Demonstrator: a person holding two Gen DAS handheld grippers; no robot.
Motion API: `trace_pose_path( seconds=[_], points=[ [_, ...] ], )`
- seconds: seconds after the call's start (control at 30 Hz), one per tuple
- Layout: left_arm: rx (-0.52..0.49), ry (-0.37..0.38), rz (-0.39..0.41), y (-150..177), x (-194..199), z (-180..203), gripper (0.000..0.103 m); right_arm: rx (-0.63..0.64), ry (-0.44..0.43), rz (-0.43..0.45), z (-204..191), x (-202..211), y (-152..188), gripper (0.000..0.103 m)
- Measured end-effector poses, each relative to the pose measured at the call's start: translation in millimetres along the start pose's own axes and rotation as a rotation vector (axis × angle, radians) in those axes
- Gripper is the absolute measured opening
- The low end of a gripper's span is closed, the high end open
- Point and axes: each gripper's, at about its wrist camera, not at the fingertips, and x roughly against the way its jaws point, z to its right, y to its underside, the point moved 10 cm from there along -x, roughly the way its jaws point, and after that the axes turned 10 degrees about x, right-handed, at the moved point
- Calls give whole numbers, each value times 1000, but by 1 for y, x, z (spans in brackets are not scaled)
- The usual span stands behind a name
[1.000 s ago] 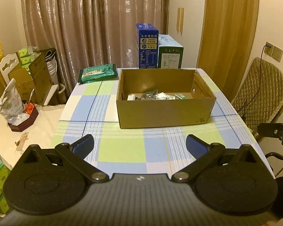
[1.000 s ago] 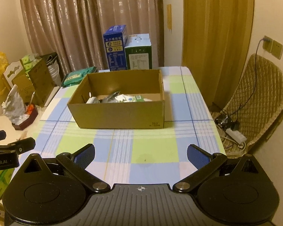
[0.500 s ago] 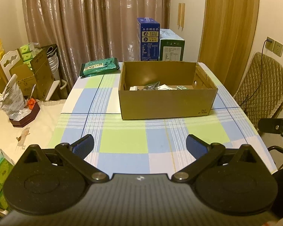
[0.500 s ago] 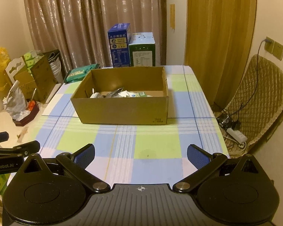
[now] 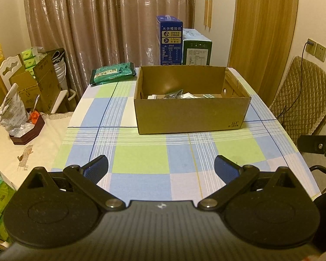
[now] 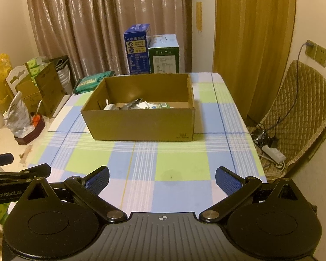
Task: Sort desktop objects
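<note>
At the far edge of your table (image 5: 141, 158), a tall blue carton (image 5: 170, 40) stands upright with a green-and-white carton (image 5: 196, 52) touching its right side. A flat green packet (image 5: 113, 72) lies at the far left corner. Brown curtains (image 5: 110, 21) hang behind. Off the left edge you have a cardboard carton (image 5: 43, 82) holding green packs, and a dark red tray (image 5: 28, 133) with a crumpled bag. To the right sit a quilted chair (image 6: 302, 113) and a white power strip (image 6: 273, 152) on the floor.
</note>
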Motion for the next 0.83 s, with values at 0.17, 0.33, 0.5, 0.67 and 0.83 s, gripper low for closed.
trace_pose_path(
  seconds=[0.17,0.33,0.5,0.67,0.83],
  points=[
    [1,7,-5,1,-5,1,102,1,0,-3,0,-1,0,101],
    [6,19,-7,2,-7,1,102,2,-1,-6,1,-3,2,101],
    [8,19,-11,2,-9,1,102,1,1,-9,1,-5,5,101],
    [13,27,-14,2,-10,1,102,-1,2,-12,1,-7,6,101],
    [39,48,-5,1,-9,1,102,-3,2,-19,1,-9,8,101]
  ],
)
